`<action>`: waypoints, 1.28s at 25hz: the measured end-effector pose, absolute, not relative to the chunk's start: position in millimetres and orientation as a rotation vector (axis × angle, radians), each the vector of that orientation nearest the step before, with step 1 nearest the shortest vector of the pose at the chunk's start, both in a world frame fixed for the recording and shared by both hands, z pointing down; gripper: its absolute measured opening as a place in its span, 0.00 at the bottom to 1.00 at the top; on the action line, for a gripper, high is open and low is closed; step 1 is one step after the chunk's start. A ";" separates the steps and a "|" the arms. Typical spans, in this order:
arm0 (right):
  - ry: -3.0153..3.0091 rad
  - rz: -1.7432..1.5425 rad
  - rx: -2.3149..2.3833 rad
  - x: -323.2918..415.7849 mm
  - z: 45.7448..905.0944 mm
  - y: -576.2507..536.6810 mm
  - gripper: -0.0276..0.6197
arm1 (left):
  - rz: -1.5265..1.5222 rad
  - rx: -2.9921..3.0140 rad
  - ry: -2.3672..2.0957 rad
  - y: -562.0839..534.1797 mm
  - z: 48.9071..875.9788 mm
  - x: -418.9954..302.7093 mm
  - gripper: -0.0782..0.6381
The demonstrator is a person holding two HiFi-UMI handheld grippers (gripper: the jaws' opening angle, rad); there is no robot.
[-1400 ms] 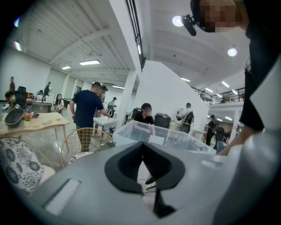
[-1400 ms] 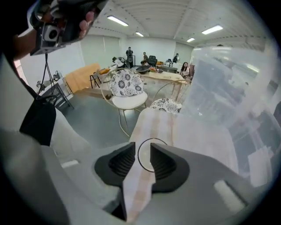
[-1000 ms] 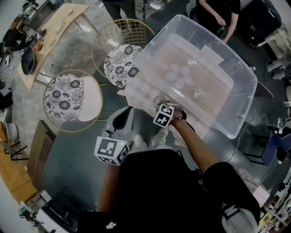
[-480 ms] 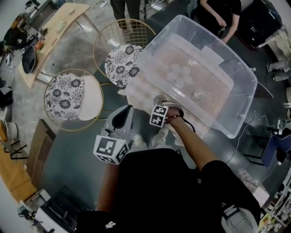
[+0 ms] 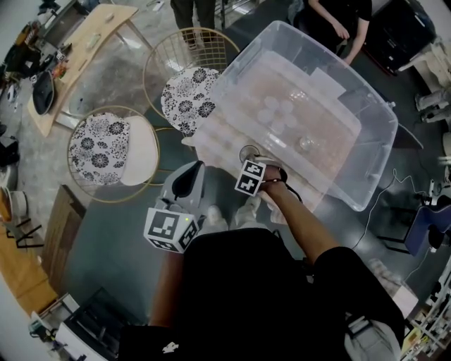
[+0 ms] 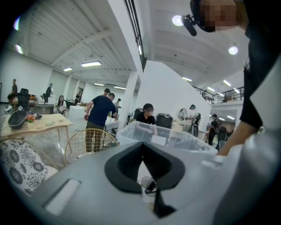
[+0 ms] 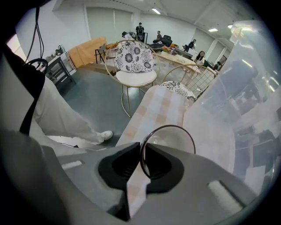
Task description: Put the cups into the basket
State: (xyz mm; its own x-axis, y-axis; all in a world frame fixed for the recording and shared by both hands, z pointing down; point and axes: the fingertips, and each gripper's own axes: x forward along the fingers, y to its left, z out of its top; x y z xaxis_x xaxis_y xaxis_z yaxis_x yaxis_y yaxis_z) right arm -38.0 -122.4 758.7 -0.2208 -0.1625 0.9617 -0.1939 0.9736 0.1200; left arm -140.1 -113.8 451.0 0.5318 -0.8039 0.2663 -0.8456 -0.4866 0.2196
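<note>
Right gripper (image 7: pixel 143 154) pinches the rim of a clear cup (image 5: pixel 247 151), barely shifted over the last second, just outside the clear basket (image 5: pixel 384 120) at its seven o'clock. Left gripper (image 6: pixel 142 149) is closed and empty. The drop-in likely remains.

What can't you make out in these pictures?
- Right gripper view: the cup's lower half, hidden behind the right gripper that pinches its rim.
- Head view: how many cups lie in the clear bin; too small and see-through.
- Head view: a bystander beyond the bin, cut off by the top edge.
</note>
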 end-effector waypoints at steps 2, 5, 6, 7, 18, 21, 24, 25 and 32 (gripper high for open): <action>-1.821 0.029 0.272 -39.2 751.6 -122.9 0.10 | 0.181 2.450 -1.368 -114.5 451.3 -139.4 0.11; -1.856 0.030 0.281 -38.4 739.6 -120.8 0.10 | 0.171 2.453 -1.359 -115.8 451.4 -136.1 0.11; -1.870 0.032 0.285 -38.0 734.6 -119.9 0.10 | 0.167 2.454 -1.355 -116.4 451.3 -135.5 0.11; -1.884 0.033 0.289 -38.2 729.1 -119.4 0.10 | 0.165 2.454 -1.354 -116.9 451.6 -135.6 0.11; -2.041 -0.001 0.297 -38.8 650.8 -89.4 0.10 | 0.149 2.475 -1.320 -122.7 449.7 -123.7 0.11; -2.109 -0.001 0.317 -43.3 619.6 -81.1 0.10 | 0.143 2.486 -1.301 -125.4 449.1 -118.8 0.11; -2.167 0.000 0.355 -43.7 588.6 -77.4 0.10 | 0.144 2.506 -1.271 -128.9 448.7 -109.1 0.11; -2.184 -0.005 0.370 -43.1 578.5 -77.2 0.10 | 0.146 2.515 -1.260 -130.0 448.6 -105.2 0.11; -2.294 -0.034 0.488 -36.7 505.7 -82.1 0.10 | 0.129 2.543 -1.214 -139.1 443.7 -92.0 0.11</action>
State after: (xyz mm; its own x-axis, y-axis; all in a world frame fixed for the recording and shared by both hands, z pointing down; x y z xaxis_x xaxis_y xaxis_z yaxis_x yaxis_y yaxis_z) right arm -36.7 -82.1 505.7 -0.6256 -0.3563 0.6940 -0.3358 0.9260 0.1727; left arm -92.0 -139.1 443.7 0.6350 -0.7418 0.2157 -0.7706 -0.5881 0.2458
